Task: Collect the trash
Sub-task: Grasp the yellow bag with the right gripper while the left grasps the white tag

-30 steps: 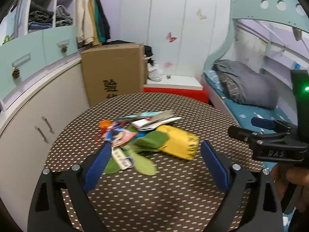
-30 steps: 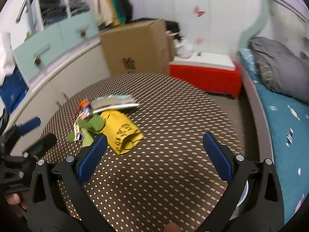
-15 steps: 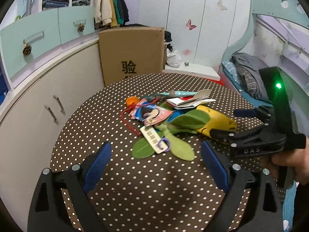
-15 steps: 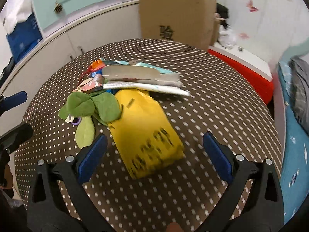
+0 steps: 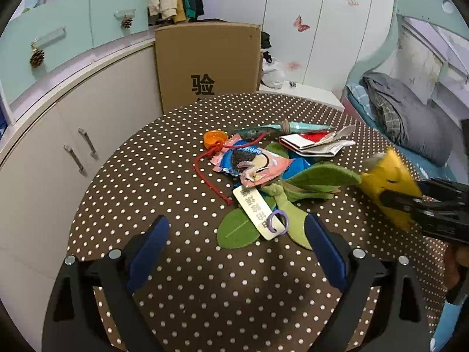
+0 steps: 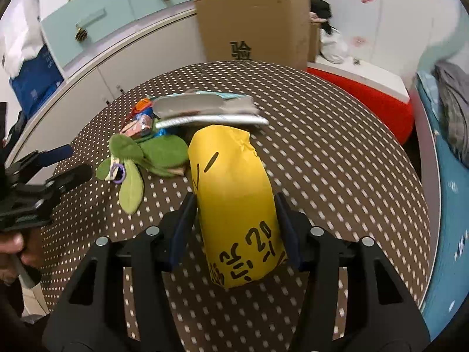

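A pile of trash lies on the round brown dotted table [image 5: 152,176]. In it are a yellow bag [image 6: 234,193], green felt leaves [image 5: 319,176] with a white tag [image 5: 258,211], a pink and blue snack wrapper [image 5: 252,161], a red cord [image 5: 208,176], an orange cap [image 5: 215,138] and white papers [image 5: 316,143]. My right gripper [image 6: 234,198] straddles the near end of the yellow bag. Its jaws are closing and both pads touch the bag's sides. In the left wrist view the bag's end [image 5: 387,179] stands tipped up in the right gripper [image 5: 404,202]. My left gripper [image 5: 236,223] is open and holds nothing, just short of the green leaves.
A cardboard box [image 5: 208,61] stands behind the table, against curved white cabinets [image 5: 88,123] with teal drawers. A red and white box [image 6: 369,94] sits on the floor at the back right. A bed [image 5: 410,117] with grey bedding runs along the right.
Both grippers came down and in toward the pile. The right jaws went from wide open to closed in on the yellow bag, whose end now tips up.
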Demonstrator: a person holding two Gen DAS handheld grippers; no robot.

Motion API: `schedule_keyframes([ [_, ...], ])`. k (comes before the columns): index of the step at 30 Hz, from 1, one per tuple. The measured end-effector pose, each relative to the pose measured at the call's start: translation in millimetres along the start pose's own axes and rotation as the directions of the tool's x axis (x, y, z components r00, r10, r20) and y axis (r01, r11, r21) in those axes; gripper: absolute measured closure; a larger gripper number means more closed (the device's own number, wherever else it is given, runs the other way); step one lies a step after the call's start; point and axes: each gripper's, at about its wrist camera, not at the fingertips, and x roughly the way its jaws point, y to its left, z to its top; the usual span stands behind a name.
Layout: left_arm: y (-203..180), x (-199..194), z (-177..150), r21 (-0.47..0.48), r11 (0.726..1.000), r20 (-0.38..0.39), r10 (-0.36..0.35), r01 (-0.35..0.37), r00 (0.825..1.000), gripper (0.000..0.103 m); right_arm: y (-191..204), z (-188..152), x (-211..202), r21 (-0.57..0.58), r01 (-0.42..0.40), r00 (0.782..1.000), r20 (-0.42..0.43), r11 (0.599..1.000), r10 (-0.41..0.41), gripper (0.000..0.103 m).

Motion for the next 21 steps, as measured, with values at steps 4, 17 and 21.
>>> schedule_keyframes([
  [4,-4,12,1,0.043,0.999,-0.018,-0.01,0.01,1.0,0.013,-12,-13,-16,0.06,-0.011,1.0,0.018,0.998,0.01,0.05],
  [17,-9,26,1,0.124,0.986,-0.061,-0.106,0.113,0.992,0.086,-28,-31,-57,0.12,0.015,0.998,0.067,0.993,-0.023,0.05],
  [21,0,16,-6,0.104,0.985,-0.053,-0.132,0.136,0.99,0.093,-30,-33,-65,0.128,0.028,0.996,0.08,0.991,-0.038,0.05],
])
